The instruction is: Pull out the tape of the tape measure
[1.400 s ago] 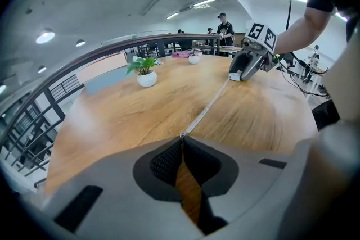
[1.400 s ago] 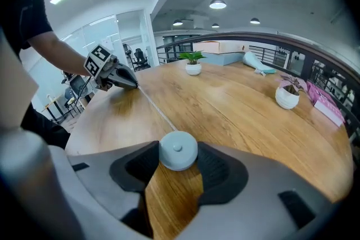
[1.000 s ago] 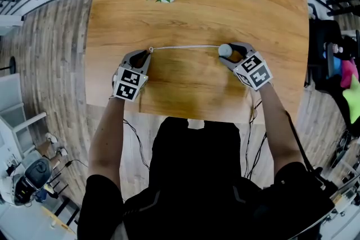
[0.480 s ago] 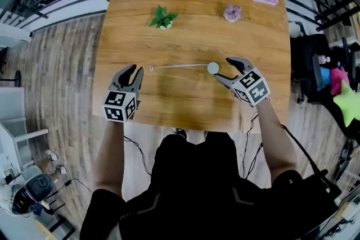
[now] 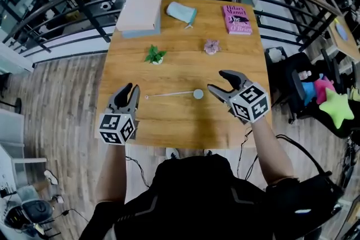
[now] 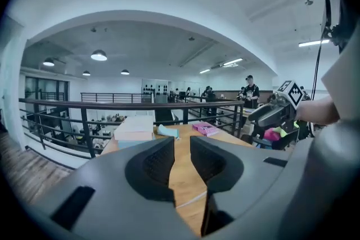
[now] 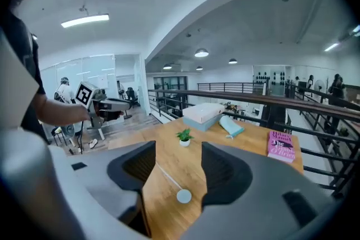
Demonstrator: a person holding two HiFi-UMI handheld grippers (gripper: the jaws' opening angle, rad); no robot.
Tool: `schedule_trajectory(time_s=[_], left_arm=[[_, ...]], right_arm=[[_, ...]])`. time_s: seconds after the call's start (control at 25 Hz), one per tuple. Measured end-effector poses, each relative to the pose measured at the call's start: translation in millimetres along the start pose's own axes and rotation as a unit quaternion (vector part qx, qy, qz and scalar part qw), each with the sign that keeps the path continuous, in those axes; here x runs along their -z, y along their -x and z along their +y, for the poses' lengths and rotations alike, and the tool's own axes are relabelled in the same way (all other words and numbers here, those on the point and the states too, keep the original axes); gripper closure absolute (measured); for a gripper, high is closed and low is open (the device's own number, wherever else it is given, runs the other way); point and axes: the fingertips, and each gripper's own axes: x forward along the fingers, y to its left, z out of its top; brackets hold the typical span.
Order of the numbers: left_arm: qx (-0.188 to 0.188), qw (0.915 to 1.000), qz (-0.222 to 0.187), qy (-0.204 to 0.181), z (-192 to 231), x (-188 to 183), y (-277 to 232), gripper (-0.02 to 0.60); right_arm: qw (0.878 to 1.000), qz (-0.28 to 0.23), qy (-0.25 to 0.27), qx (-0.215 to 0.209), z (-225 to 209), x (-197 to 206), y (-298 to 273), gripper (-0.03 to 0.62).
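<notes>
The tape measure's small round white case (image 5: 198, 94) lies on the wooden table (image 5: 180, 123). Its thin tape (image 5: 169, 94) is drawn out to the left and lies flat. My left gripper (image 5: 128, 89) hovers just left of the tape's end, open and holding nothing. My right gripper (image 5: 217, 80) hangs just right of the case; its jaws are closing with nothing between them. The right gripper view looks down past that gripper (image 7: 178, 149) at the case (image 7: 184, 195) and the tape (image 7: 166, 177). Between the jaws of the left one (image 6: 181, 143), a bit of tape (image 6: 191, 200) shows.
On the far half of the table stand a small potted plant (image 5: 153, 55), a pink flower ornament (image 5: 211, 46), a pink book (image 5: 237, 18), a teal pouch (image 5: 181, 12) and a flat box (image 5: 140, 11). A black railing (image 5: 84, 14) runs behind the table.
A second ago my left gripper held the tape's end and my right held the case. Both have let go and drawn back toward me. The tape measure now lies loose.
</notes>
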Motion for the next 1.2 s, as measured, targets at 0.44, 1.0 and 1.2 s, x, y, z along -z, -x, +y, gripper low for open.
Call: schedule_trajectory(time_s=[0.44,1.0,1.2], left_arm=[[-0.003,0.9971,-0.075,-0.013,-42.4,-92.3,28.2,0.532],[0.001,0.9957,-0.087,-0.03,-73.2,-117.2,45.0,0.552],[-0.031,0.9945,-0.089,-0.045,-66.9,-118.9,46.7,0.552]], right_arm=[[0.992,-0.11,-0.022,0.054,1.5,-69.6,74.3,0.469],[0.986,-0.139,-0.002,0.095,5.6,-96.9,105.1,0.586],[0.985,-0.144,0.0,0.099,5.5,-101.2,103.5,0.586]])
